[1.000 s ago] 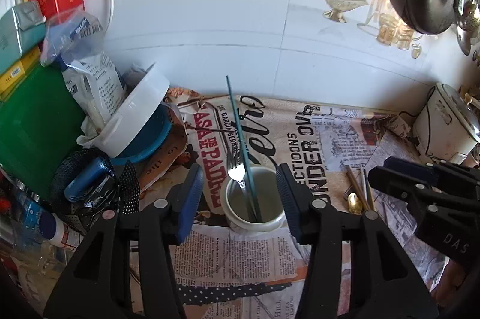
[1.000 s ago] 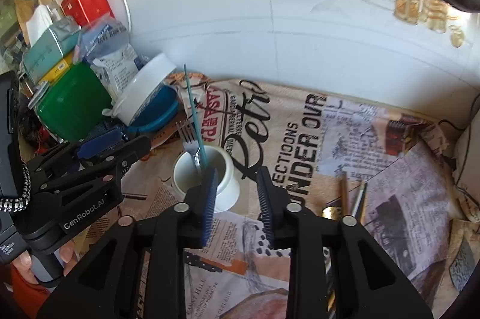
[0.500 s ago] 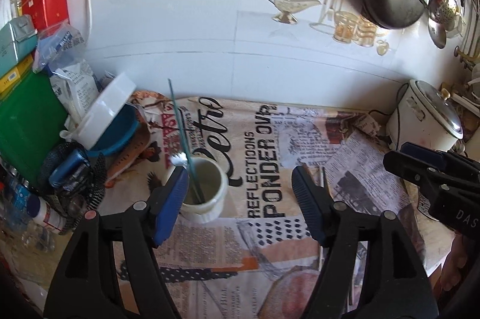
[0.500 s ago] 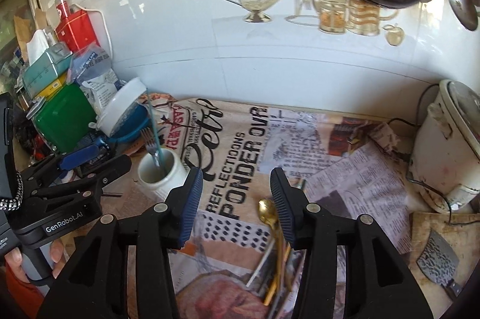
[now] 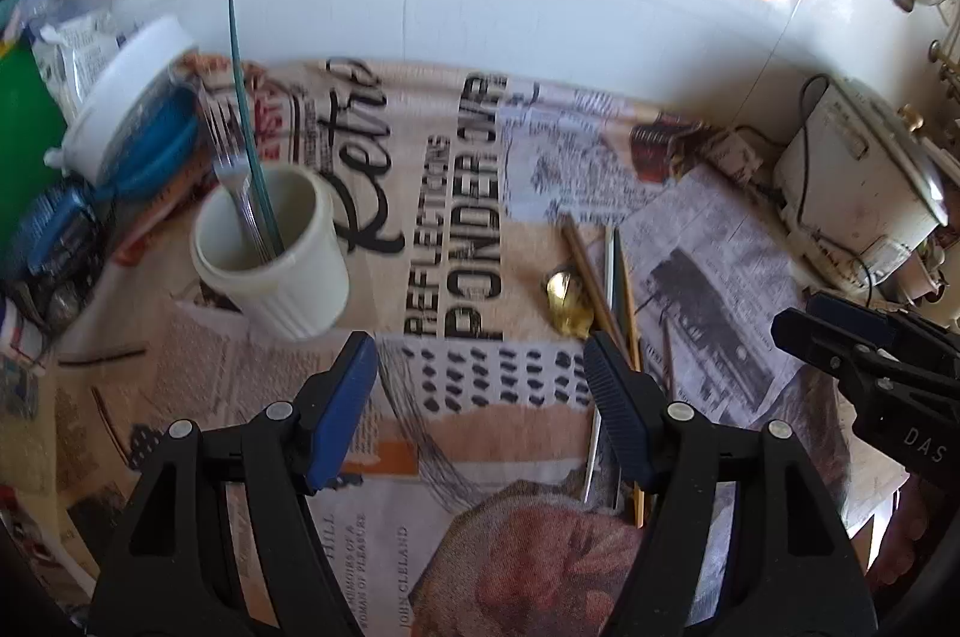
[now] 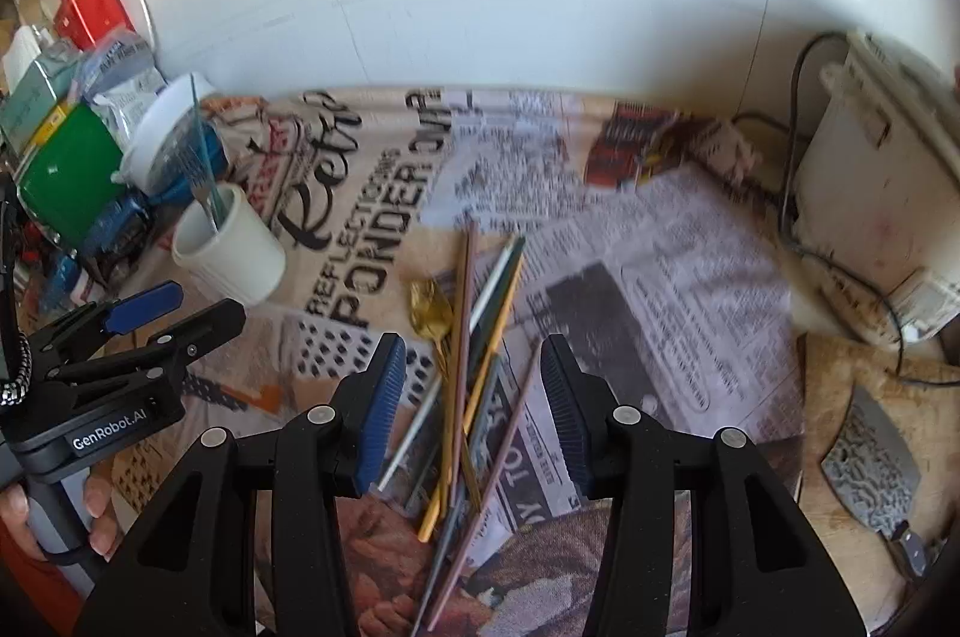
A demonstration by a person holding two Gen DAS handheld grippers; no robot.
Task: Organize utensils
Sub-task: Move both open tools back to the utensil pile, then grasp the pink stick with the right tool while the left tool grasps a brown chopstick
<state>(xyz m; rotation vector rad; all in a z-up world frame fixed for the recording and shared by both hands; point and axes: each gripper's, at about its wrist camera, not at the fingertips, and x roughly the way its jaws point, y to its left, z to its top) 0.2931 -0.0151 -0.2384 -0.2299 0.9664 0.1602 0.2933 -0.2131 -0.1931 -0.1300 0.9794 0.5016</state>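
A white cup (image 5: pixel 282 265) stands at the left on the newspaper-print mat and holds a fork (image 5: pixel 231 169) and a teal chopstick (image 5: pixel 243 97). To its right lie a gold spoon (image 5: pixel 567 295) and several loose chopsticks (image 5: pixel 612 277). My left gripper (image 5: pixel 477 346) hangs open over bare mat between the cup and the pile, nothing between its fingers. In the right wrist view my right gripper (image 6: pixel 473 346) is open just above the crossed chopsticks (image 6: pixel 465 307) and gold spoon (image 6: pixel 429 307), not touching them. The cup (image 6: pixel 234 247) and left gripper (image 6: pixel 210 301) show at its left.
A white rice cooker (image 6: pixel 870 193) with its cable stands at the right by the tiled wall. A cleaver (image 6: pixel 870 463) lies on a wooden board at the near right. A green box (image 6: pixel 66 175), a white-lidded blue bowl (image 6: pixel 162 127) and bags crowd the left.
Both grippers have swung right, away from the cup and down toward the loose pile. Both pairs of jaws stand wider than a second ago.
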